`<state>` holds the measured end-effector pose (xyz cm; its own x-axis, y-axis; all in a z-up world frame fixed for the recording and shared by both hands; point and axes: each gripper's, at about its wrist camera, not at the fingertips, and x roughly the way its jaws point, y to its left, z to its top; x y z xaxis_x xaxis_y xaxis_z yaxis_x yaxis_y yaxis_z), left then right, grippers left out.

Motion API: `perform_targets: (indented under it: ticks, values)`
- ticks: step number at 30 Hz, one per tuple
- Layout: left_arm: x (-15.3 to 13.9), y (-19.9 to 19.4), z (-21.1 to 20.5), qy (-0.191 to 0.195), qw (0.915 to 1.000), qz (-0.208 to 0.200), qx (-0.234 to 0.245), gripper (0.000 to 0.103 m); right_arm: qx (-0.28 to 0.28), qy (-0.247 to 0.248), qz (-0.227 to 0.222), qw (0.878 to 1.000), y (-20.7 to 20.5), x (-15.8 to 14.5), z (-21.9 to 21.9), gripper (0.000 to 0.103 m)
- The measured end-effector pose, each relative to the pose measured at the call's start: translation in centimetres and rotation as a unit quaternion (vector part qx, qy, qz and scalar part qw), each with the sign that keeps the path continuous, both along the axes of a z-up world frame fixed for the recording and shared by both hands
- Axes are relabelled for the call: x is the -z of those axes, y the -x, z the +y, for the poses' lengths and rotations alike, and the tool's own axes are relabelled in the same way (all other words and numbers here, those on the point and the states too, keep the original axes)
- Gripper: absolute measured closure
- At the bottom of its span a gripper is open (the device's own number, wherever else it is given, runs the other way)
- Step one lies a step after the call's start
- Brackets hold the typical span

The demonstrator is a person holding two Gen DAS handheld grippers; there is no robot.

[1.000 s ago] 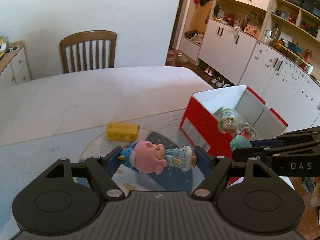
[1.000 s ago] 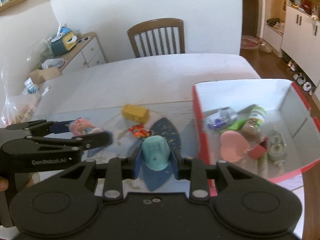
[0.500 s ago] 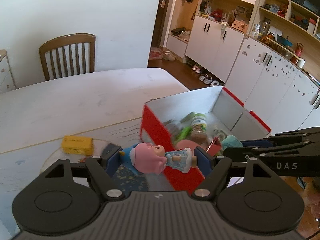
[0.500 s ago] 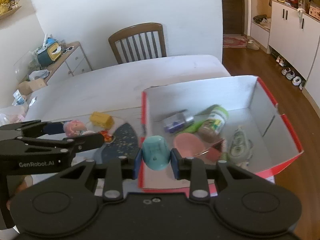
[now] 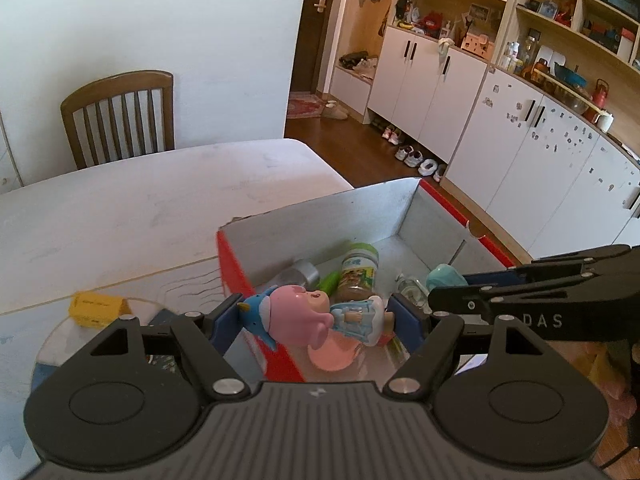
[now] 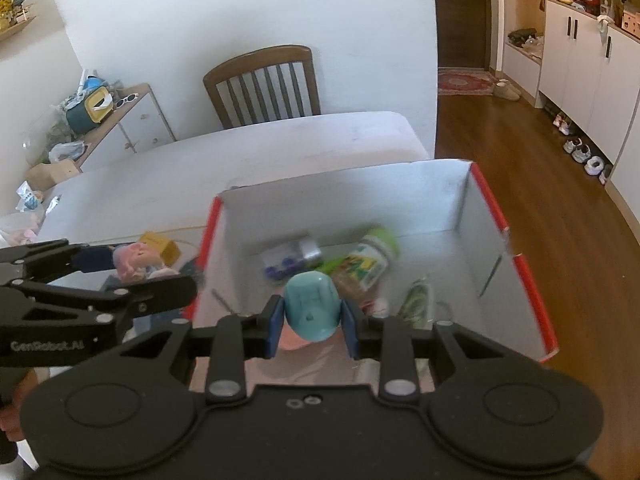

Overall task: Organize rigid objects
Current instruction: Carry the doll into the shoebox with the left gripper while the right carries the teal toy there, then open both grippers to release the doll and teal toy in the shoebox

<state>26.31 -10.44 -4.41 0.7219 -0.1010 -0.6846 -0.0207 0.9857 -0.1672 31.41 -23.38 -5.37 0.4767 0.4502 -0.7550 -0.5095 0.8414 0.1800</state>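
The box (image 6: 532,292) is showing red outside, white inside; the doll (image 5: 308,314) pink and blue; the cup (image 6: 312,306) teal.

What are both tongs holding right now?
Left tongs: closed on the pink doll figurine.
Right tongs: closed on the teal cup, over the red box.

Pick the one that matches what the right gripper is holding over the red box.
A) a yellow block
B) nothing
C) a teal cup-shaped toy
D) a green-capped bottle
C: the right gripper has its blue pads closed on the teal cup-shaped toy above the red box.
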Motion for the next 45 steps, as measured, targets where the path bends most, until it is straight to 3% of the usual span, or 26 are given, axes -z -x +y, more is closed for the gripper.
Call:
perform_targets:
  ticks: [15,28,45]
  values:
    - [1.5,-3.5,-4.7,-0.037,0.9990,0.020,0.013,0.025,-0.010,0.004,0.006,1.000,-4.9,1.4,-3.2,0.073]
    - [6.9,-7.5,-6.9,-0.050,0.9922,0.114,0.011,0.025,-0.027,0.047,0.048,0.997,-8.1,5.5,-3.2,0.073]
    - [8.5,-9.1,-8.5,-0.087,0.9816,0.170,0.014,0.025,-0.053,0.061,0.082,0.993,-9.1,7.5,-3.1,0.068]
